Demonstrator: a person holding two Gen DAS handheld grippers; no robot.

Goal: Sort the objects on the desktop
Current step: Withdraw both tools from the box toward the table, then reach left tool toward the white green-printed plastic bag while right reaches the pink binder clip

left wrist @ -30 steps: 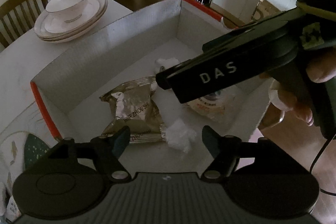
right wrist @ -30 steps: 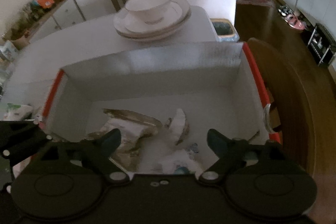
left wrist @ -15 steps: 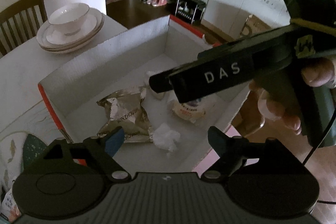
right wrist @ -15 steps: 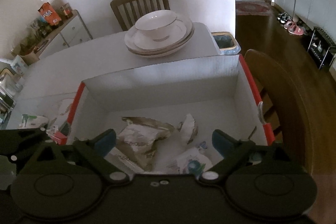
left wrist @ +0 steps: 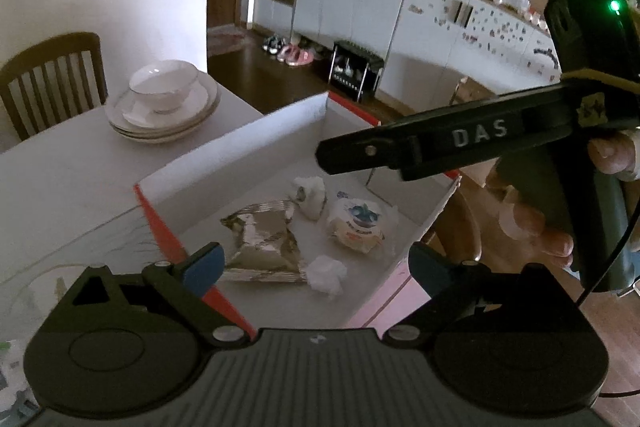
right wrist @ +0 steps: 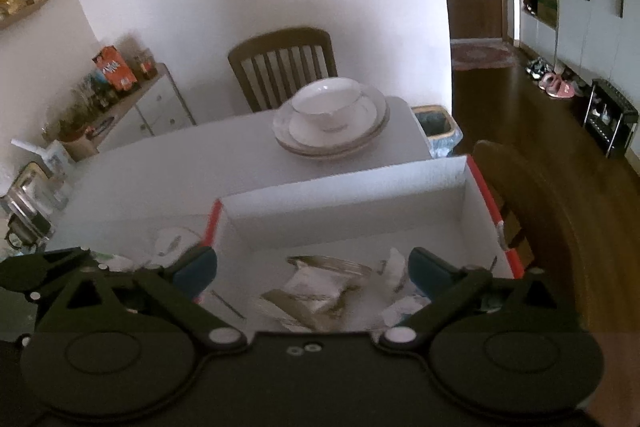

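Left gripper (left wrist: 316, 265), jaws spread wide and holding nothing, above the near edge of an open white box (left wrist: 256, 131) with red-trimmed flaps; its jaws have just been opening, with nothing between them. Right gripper (right wrist: 312, 267), likewise at full spread and empty, above the same box (right wrist: 360, 187); its jaws too have just been opening, nothing pressed by either pad.

Box contents, seen in the left wrist view: a crumpled silver foil wrapper (left wrist: 262, 243) on the box floor at near left; a small white paper wad (left wrist: 326, 273) just beside the wrapper's right corner; a round white packet with a blue and orange print (left wrist: 356, 225) to the right; a second crumpled white piece (left wrist: 310, 195) farther in, between wrapper and packet. In the right wrist view the wrapper (right wrist: 316, 291) lies at the box's near middle, with the white pieces (right wrist: 394, 267) to its right, partly hidden behind the right finger.

Right gripper as seen from the left wrist camera: a black body lettered DAS (left wrist: 460, 143), above the box's right side, held by a hand (left wrist: 536, 223) at the right edge, a green light lit on its top.

Surroundings: a white worktop (right wrist: 180, 163) carrying the box; a bowl on stacked plates (right wrist: 332, 125) at the worktop's far end, well apart from the box; a wooden chair (right wrist: 282, 61) beyond the plates; a sideboard with packets and jars (right wrist: 120, 95) at far left.
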